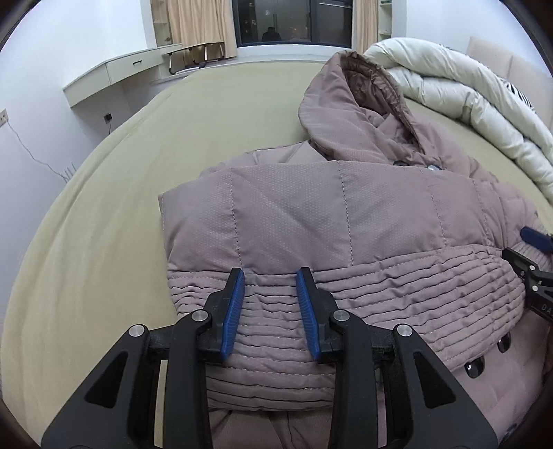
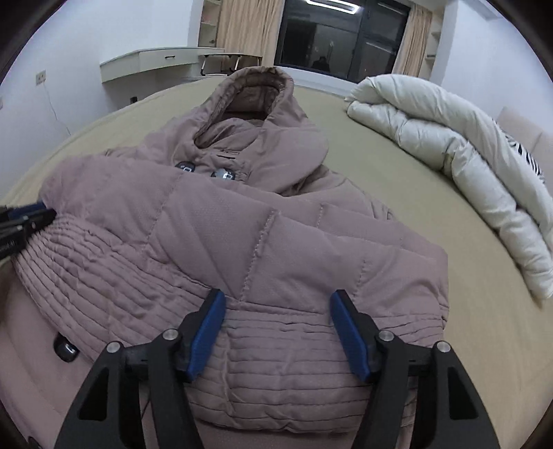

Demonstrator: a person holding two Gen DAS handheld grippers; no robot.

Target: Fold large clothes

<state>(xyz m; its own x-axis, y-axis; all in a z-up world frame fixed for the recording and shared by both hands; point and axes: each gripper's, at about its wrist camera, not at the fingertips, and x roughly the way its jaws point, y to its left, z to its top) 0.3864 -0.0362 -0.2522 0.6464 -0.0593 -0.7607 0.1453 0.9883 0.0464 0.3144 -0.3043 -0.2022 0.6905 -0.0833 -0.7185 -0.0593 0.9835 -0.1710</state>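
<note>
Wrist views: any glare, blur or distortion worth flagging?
Left wrist: heavy fisheye bend, dark vignette corners, the window mirrors the room, jacket sharp. Right wrist: same barrel warp, a ceiling light glares in the window, the left gripper is soft at the frame edge, lighting even.

Evenly lit, cool indoor light from overhead; ceiling lamp reflection (image 2: 331, 3) glaring in dark window (image 2: 345, 38). Soft shadows only. Strong fisheye bending, black vignette at corners. Centre sharp, edges slightly smeared, mild noise.
</note>
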